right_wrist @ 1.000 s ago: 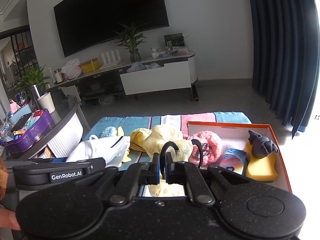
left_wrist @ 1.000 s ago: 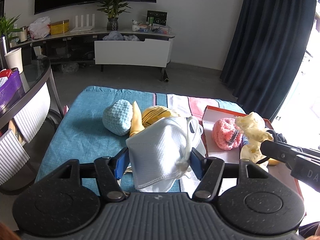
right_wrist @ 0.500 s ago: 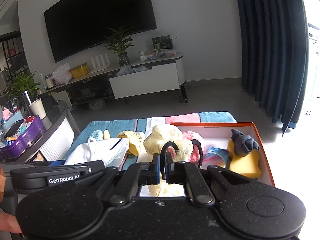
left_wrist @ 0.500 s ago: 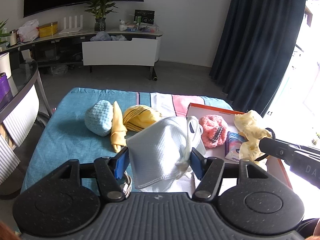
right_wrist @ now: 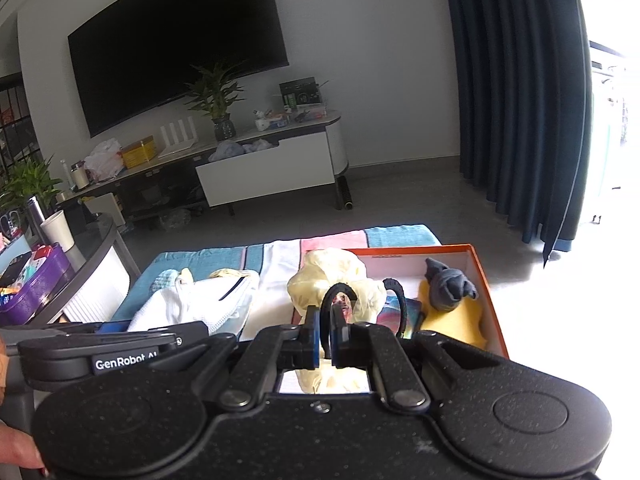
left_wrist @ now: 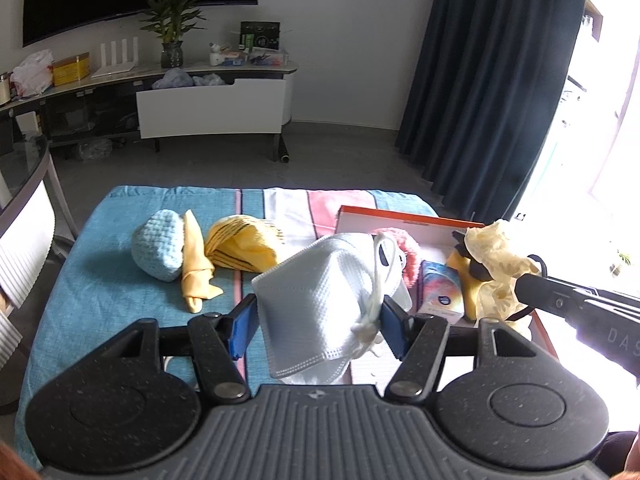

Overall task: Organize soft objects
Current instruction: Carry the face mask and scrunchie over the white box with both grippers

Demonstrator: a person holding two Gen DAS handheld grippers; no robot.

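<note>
My left gripper (left_wrist: 316, 322) is shut on a white face mask (left_wrist: 320, 304) and holds it above the striped cloth, near the orange box (left_wrist: 404, 216). My right gripper (right_wrist: 326, 336) is shut on a pale yellow scrunchie-like cloth with a black band (right_wrist: 332, 280), held over the box (right_wrist: 486, 284); it also shows in the left wrist view (left_wrist: 496, 256). The box holds a pink fluffy item (left_wrist: 408, 252), a tissue pack (left_wrist: 440, 292), a yellow sponge (right_wrist: 452, 316) and a grey sock ball (right_wrist: 450, 284).
On the blue striped cloth (left_wrist: 92, 280) lie a light blue knitted item (left_wrist: 160, 248), a yellow cloth (left_wrist: 196, 276) and a yellow striped item (left_wrist: 244, 248). A glass table (right_wrist: 80, 248) stands left; TV console (left_wrist: 208, 96) behind; dark curtain (left_wrist: 492, 80) right.
Both grippers have moved right toward the orange box with their loads; the mask now hangs beside the box's near left corner and the yellow cloth sits further over the box.
</note>
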